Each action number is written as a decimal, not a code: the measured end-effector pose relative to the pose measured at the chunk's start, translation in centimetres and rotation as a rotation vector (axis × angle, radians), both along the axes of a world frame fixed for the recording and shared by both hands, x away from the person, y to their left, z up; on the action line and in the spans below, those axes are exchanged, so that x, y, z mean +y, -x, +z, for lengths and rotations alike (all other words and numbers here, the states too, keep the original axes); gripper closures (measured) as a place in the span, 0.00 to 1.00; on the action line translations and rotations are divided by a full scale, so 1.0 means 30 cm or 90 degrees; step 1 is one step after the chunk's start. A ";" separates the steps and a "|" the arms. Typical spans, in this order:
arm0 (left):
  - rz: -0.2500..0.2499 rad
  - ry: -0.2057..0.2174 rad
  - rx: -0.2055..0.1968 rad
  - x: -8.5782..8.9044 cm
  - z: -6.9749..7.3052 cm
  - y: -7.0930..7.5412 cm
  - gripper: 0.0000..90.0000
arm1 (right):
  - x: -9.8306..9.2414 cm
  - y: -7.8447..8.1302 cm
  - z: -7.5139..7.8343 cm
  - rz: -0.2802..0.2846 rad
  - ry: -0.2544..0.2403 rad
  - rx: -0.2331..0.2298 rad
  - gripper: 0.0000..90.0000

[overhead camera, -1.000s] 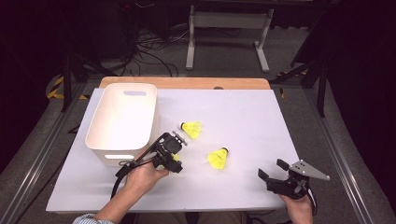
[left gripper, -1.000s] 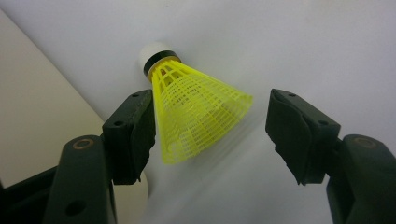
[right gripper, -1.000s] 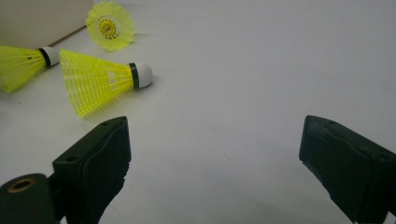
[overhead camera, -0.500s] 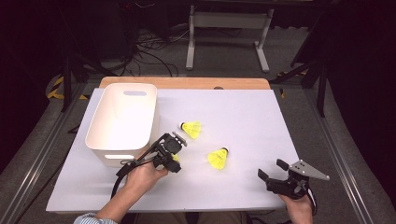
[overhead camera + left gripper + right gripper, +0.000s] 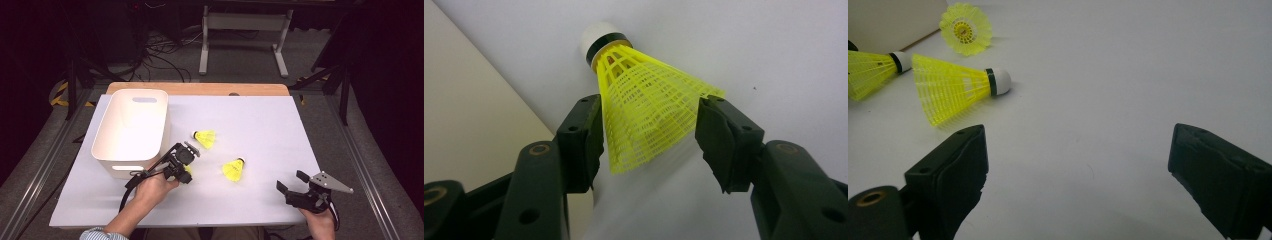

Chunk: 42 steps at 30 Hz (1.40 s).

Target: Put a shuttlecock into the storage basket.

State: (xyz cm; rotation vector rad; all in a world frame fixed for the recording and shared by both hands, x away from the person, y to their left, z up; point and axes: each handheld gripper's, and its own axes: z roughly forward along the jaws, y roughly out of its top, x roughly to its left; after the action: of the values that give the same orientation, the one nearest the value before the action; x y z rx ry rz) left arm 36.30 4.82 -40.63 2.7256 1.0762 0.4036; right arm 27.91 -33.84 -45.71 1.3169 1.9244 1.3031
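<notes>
High view is showing the left gripper (image 5: 184, 167) sitting just beside the white bin's (image 5: 131, 131) near right corner, on a white table sheet (image 5: 260, 120), with a yellow shuttlecock (image 5: 187, 170) peeking out under it. Two more shuttlecocks are lying free: one (image 5: 205, 138) toward one o'clock from that gripper, another (image 5: 233, 169) toward three o'clock. The right gripper (image 5: 294, 186) is resting well apart at the sheet's near right edge, so the left hand (image 5: 152, 186) is the nearer. Dark floor, cables and a metal stand are lying beyond the table.

Left gripper view is showing the jaws standing apart, straddling the mesh skirt (image 5: 649, 107) of the shuttlecock; its long axis is running toward eleven o'clock, cork end (image 5: 600, 36) away. The left jaw is looking close to touching, the right just beside. Closing would, I judge, clamp the skirt.

Right gripper view is showing jaws spread wide over bare sheet, with shuttlecocks (image 5: 955, 85) lying toward ten o'clock.
</notes>
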 end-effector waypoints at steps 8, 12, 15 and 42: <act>0.002 -0.003 -0.005 -0.001 -0.003 -0.002 0.56 | 0.000 0.000 0.000 0.000 0.000 0.000 0.11; 0.001 -0.007 -0.007 0.000 -0.003 -0.002 0.58 | -0.001 0.000 0.000 -0.001 -0.001 -0.001 0.11; 0.000 -0.005 -0.009 0.000 -0.003 -0.002 0.62 | -0.001 0.000 0.000 -0.001 -0.002 -0.001 0.11; 0.005 0.031 -0.002 0.009 -0.001 -0.010 0.94 | -0.002 0.000 0.000 -0.002 -0.007 0.001 0.11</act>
State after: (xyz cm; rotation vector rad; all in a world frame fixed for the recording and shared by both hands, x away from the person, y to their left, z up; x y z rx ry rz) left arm 36.59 5.08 -40.67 2.6789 1.0814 0.3782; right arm 27.91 -33.90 -45.71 1.3251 1.9180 1.3146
